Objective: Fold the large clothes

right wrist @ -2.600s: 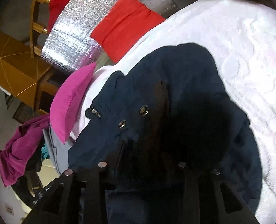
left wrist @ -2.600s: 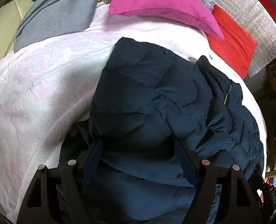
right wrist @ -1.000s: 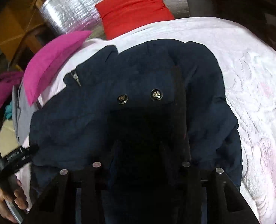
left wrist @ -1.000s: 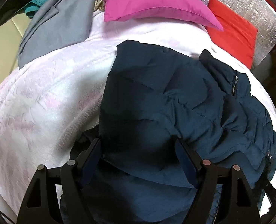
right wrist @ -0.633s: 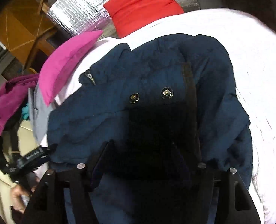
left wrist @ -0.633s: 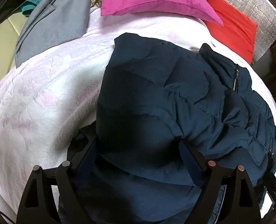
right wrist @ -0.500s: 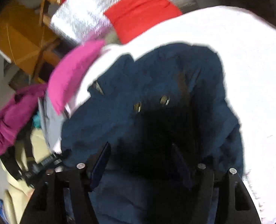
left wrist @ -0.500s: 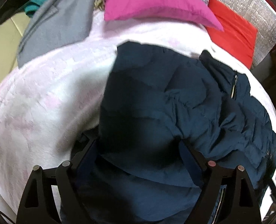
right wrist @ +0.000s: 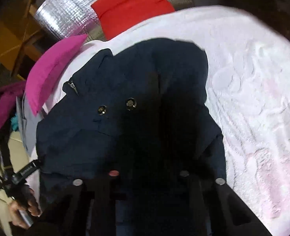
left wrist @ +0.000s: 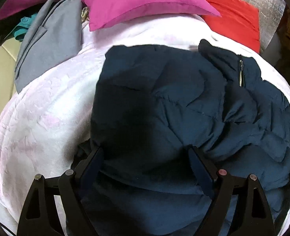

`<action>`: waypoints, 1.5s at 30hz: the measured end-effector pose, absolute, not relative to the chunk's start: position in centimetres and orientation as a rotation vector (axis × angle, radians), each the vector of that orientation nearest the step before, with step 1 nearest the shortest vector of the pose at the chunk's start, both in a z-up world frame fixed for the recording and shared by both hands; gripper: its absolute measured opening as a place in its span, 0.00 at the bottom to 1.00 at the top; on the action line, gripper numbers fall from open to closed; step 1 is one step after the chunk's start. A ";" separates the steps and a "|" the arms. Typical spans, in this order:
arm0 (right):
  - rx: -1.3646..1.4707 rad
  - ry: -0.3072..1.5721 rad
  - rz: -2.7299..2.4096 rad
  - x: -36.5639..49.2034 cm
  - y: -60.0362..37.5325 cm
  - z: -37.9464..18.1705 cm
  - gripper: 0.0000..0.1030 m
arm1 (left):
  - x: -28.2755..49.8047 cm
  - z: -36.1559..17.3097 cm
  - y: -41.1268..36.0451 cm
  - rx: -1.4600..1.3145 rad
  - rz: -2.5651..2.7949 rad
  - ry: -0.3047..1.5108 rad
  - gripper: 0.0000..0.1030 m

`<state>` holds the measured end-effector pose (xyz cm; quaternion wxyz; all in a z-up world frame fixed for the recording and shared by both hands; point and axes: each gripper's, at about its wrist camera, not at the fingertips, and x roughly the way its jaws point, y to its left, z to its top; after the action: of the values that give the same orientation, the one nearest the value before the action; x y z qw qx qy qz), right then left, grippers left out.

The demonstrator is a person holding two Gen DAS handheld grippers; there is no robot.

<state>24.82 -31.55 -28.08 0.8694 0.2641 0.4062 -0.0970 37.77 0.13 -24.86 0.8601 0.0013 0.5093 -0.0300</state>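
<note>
Left gripper hovers low over the near hem of the navy jacket, jaws spread wide, pads either side of a puffy fold, not pressing on it. Right gripper has just been closing; its fingers sit in deep shadow against dark cloth, so it reads as clenched, probably on a pinch of jacket, though the view cannot confirm a hold. Jacket lies bunched mid-blanket, collar zip toward the far side. Risks: slick quilted fabric may slip from a thin pinch; lifting one side alone could drag the whole bundle and undo the fold. Surface is a soft white blanket, likely to ruck. Grey garment far left, pink pillow, red cushion against silver foil.
</note>
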 end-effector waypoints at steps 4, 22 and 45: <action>0.527 0.801 -0.206 24.7 -31.9 -26.6 0.16 | 37.7 -23.6 1.2 -0.024 0.007 1.011 0.85; 0.600 0.720 -0.288 22.7 -36.6 -25.8 0.74 | 38.6 -23.7 7.1 -0.165 0.045 1.080 0.85; 0.420 0.764 -0.383 23.9 -33.9 -25.9 0.33 | 38.9 -23.8 5.9 -0.083 0.057 1.051 0.84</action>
<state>23.90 -33.90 -25.94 0.8887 0.2023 0.3678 -0.1844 38.87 5.91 -23.82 0.8639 -0.0394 0.5014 0.0271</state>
